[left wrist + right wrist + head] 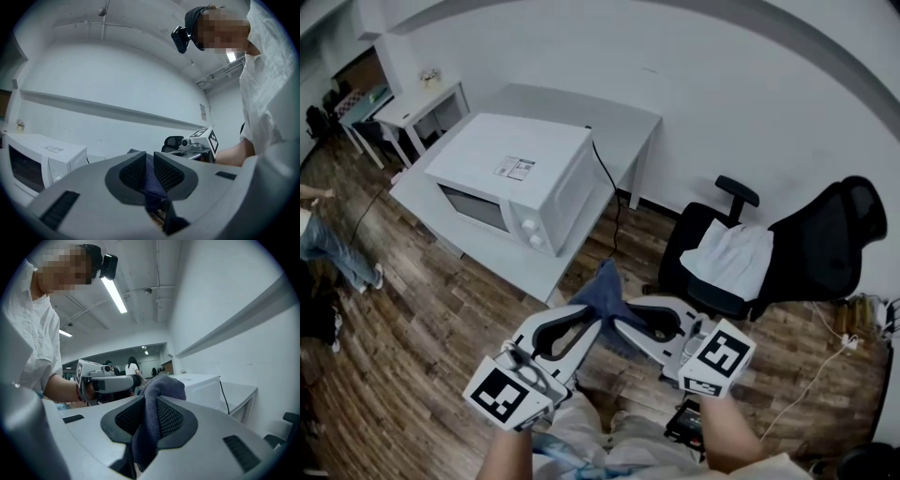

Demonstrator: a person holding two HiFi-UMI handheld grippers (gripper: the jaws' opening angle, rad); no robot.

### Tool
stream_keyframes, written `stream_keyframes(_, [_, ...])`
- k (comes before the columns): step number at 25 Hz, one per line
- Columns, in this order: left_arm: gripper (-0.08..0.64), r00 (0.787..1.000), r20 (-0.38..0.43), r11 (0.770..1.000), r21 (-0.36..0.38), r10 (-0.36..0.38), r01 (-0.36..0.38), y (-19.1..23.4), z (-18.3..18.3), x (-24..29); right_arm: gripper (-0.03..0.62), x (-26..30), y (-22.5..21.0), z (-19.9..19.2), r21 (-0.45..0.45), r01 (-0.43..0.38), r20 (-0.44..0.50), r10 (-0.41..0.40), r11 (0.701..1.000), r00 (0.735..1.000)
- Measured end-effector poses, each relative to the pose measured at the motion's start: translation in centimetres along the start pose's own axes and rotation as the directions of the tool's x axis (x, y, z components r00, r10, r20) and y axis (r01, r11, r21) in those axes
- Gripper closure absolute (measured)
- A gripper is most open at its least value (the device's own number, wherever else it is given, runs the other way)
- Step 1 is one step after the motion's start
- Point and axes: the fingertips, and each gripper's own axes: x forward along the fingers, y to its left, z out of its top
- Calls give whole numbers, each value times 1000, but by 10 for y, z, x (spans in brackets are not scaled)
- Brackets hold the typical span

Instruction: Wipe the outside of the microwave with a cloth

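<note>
The white microwave (511, 178) stands on a grey table (619, 122) ahead of me, door facing front-left. A dark blue cloth (605, 292) hangs in the air before the table's near corner, bunched between both grippers. My left gripper (591, 325) is shut on the cloth's left side, my right gripper (625, 319) on its right side. The left gripper view has the cloth (150, 180) pinched between the jaws, the microwave (37, 161) off to the left. In the right gripper view the cloth (157, 399) bulges up above the shut jaws, with the microwave (201, 390) behind.
A black office chair (787, 248) with a white garment on its seat stands to the right. The microwave's black cord (609, 187) drops behind the table. Small white tables (422, 108) stand far left, a person's legs (328, 244) at the left edge, cables (825, 366) on the floor.
</note>
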Motion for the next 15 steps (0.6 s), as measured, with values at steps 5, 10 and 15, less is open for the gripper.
stream_keyframes(5, [509, 999, -7, 999, 1, -48, 48, 46, 11, 11, 506, 39, -31, 12, 25, 40, 15, -40, 999, 999])
stream_keyframes(10, [509, 998, -5, 997, 21, -70, 70, 95, 28, 24, 506, 81, -62, 23, 55, 97, 44, -100, 994, 994])
stream_keyframes(15, [508, 998, -36, 998, 32, -59, 60, 138, 37, 43, 506, 108, -97, 31, 87, 164, 84, -171, 983, 982])
